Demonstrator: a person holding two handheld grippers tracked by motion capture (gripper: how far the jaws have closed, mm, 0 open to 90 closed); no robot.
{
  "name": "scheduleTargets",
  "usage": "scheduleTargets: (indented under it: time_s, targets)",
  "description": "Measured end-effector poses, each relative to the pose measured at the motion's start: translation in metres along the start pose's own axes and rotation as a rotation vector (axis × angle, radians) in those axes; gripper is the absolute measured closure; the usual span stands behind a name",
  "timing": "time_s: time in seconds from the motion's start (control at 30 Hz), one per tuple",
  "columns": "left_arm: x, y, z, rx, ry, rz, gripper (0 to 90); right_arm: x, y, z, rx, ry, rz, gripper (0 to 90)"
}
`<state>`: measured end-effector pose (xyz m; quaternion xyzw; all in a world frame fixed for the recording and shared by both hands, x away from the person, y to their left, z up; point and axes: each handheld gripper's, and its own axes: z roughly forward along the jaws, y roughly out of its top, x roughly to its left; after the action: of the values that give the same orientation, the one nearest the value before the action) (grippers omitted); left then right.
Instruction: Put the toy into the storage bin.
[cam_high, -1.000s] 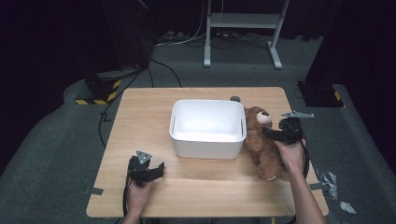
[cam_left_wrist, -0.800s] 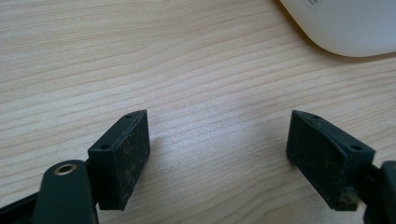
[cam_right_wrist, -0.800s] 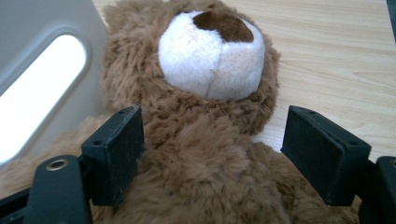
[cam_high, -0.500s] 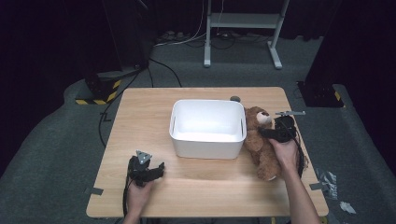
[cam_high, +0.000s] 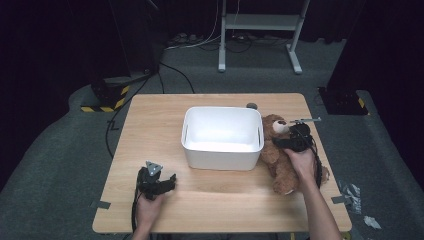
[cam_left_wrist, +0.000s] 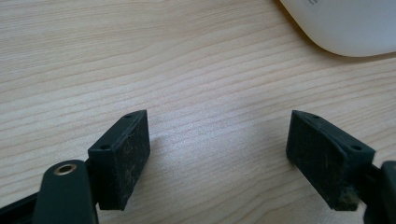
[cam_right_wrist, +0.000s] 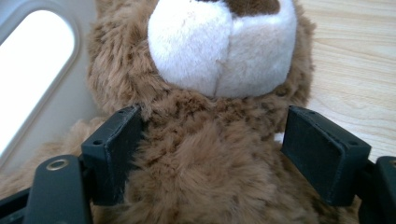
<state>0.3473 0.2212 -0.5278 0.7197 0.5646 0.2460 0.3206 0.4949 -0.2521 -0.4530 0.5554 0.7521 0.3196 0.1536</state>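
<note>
From the high view I see the brown plush teddy bear lying on its back on the light wooden surface, pressed against the right wall of the white rectangular plastic bin. My right hand-held gripper sits over the bear's neck, just below its pale muzzle. My left hand-held gripper rests on the surface near the front left, well apart from the bin

In the left gripper view, the left hand-held gripper is spread wide with nothing but bare wood between its black jaws; a corner of the bin shows at upper right

In the right gripper view, the right hand-held gripper is open, its jaws straddling the bear at the neck, the left jaw touching fur, the right just beside it, not yet clamped
</note>
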Motion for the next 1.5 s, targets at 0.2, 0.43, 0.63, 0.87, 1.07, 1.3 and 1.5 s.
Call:
scheduleTargets:
  time_s: [0.2,0.43,0.63,0.87,1.07,1.3,1.5]
  targets:
    - [0.000,0.000,0.000,0.000,0.000,0.000,21.5,0.000,-0.001,0.008,0.025,0.009,0.003,20.6]
    - [0.000,0.000,0.000,0.000,0.000,0.000,21.5,0.000,-0.004,0.014,0.053,0.036,0.031,22.8]
    - [0.000,0.000,0.000,0.001,0.002,0.005,21.5,0.000,-0.004,0.017,0.067,0.060,0.028,31.4]
    - [0.000,0.000,0.000,0.001,0.003,0.008,21.5,-0.004,-0.005,0.015,0.076,0.080,0.026,49.8]
    - [0.000,0.000,0.000,0.001,0.001,0.007,21.5,-0.004,-0.006,0.011,0.067,0.078,0.009,62.0]
    - [0.001,0.000,0.001,-0.005,-0.002,0.008,21.6,-0.003,-0.009,0.001,0.006,0.077,-0.020,68.6]
    - [0.000,0.000,0.001,-0.004,0.000,0.002,21.6,-0.004,-0.014,-0.015,-0.082,0.100,-0.043,71.9]
